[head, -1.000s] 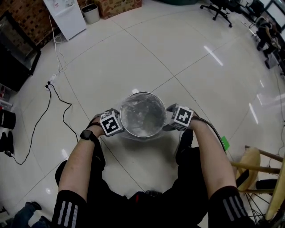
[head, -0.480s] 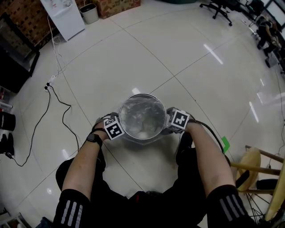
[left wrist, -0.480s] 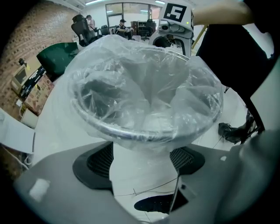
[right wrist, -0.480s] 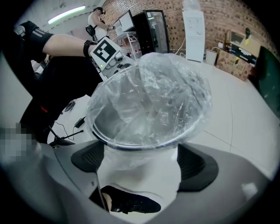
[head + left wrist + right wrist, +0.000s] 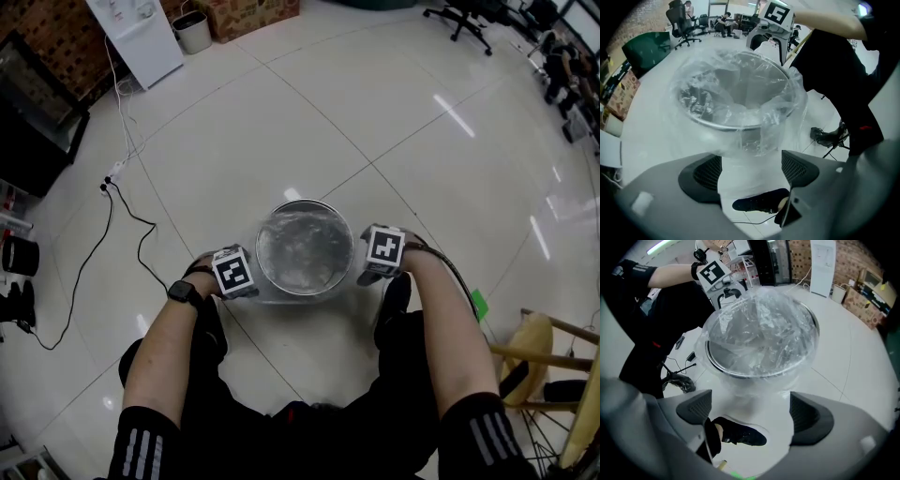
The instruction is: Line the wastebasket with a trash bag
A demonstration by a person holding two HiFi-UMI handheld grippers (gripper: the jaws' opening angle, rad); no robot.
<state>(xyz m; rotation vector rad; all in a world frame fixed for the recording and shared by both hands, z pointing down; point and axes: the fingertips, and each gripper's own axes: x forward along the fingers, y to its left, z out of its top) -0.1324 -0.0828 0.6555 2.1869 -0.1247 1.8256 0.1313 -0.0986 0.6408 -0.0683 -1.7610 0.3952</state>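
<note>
A round metal wastebasket point(image 5: 302, 251) stands on the tiled floor, and a clear trash bag point(image 5: 300, 244) is draped into it and over its rim. My left gripper point(image 5: 236, 277) is at its left side and my right gripper point(image 5: 380, 255) at its right side. In the left gripper view the bag's skirt point(image 5: 754, 136) hangs down the basket wall just ahead of the left gripper point(image 5: 751, 164), whose jaws stand wide apart and press on nothing. In the right gripper view the basket point(image 5: 759, 341) sits ahead of the right gripper point(image 5: 750, 411), which is wide open and holds nothing.
A black cable point(image 5: 122, 211) runs over the floor at the left. A white appliance point(image 5: 136, 33), a small bin point(image 5: 192, 28) and a cardboard box point(image 5: 253, 11) stand at the back. A wooden chair point(image 5: 544, 356) is at the right. My shoes point(image 5: 392, 305) are close to the basket.
Both grippers have shifted a little at the basket's sides, the left one lower and nearer to me. The bag stays over the rim.
</note>
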